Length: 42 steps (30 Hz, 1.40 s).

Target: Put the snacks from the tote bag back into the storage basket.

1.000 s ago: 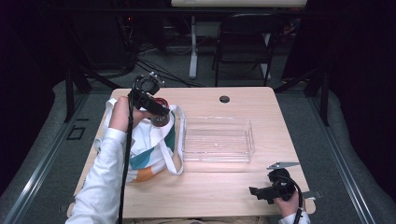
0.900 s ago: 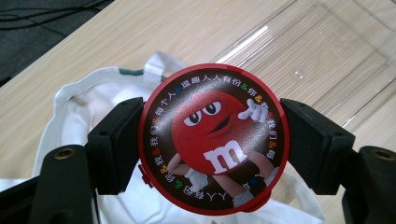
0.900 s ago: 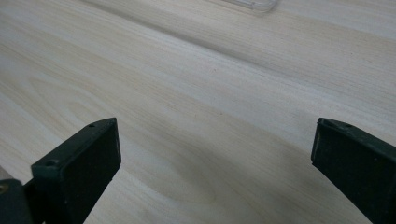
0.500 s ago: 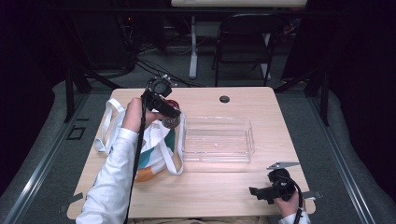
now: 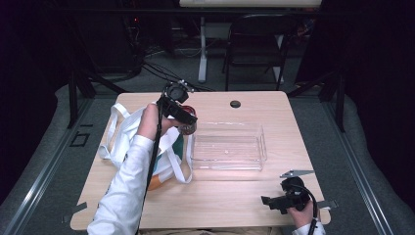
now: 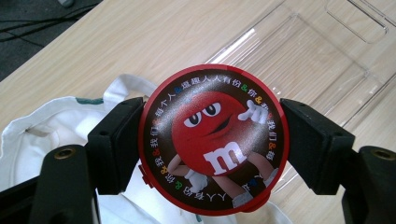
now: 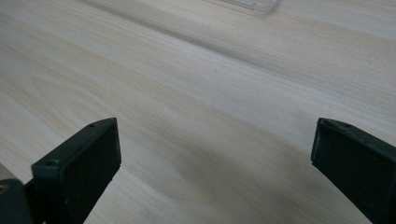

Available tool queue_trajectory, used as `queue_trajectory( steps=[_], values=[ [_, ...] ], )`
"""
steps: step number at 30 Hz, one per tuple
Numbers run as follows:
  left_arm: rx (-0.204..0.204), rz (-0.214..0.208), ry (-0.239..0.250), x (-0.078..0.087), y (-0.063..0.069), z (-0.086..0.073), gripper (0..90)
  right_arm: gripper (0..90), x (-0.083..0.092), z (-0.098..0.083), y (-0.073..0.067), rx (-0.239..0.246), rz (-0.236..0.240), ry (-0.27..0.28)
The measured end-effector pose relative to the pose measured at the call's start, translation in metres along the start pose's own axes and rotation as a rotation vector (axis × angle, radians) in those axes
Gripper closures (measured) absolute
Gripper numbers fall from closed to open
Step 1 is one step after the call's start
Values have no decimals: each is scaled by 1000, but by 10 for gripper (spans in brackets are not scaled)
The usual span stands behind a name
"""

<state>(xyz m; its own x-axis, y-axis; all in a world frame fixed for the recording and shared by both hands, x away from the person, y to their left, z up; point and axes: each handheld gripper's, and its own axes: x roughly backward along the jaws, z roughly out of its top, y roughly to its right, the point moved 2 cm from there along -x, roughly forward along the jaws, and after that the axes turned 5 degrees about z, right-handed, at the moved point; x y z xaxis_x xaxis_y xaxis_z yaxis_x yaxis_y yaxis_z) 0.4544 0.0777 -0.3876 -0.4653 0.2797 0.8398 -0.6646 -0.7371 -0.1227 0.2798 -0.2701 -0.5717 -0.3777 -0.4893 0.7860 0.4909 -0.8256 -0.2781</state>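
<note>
Pale wood counter (image 5: 220,196) carries everything. Left gripper (image 6: 212,140) jaws clamp a round red-lidded tin (image 6: 214,139) at frame centre, above a white bag (image 5: 125,137) and the left end of a clear tray (image 5: 227,147). Right gripper (image 7: 212,154) jaws stand wide, empty, at lower right.

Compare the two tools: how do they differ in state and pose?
The left tool is shut on a round red tin; the right tool is open, gripping nothing. The left is raised between the bag and tray; the right sits low by the table's near edge. Both have black jaws.
</note>
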Motion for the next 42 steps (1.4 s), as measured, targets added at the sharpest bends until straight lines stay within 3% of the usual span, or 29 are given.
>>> queue_trajectory(
  steps=[25, 36, 42],
  values=[
    [-50, -67, -16, -34, 38, 12, 263, 14, 1, 0, -1, 8, 6, 3],
    [-50, -81, -14, -47, 45, 7, 263, 14, -1, 1, -2, 8, 7, -5],
    [-28, -92, -29, -57, 48, 0, 264, 16, -2, 1, -2, 5, 6, -3]
  ],
)
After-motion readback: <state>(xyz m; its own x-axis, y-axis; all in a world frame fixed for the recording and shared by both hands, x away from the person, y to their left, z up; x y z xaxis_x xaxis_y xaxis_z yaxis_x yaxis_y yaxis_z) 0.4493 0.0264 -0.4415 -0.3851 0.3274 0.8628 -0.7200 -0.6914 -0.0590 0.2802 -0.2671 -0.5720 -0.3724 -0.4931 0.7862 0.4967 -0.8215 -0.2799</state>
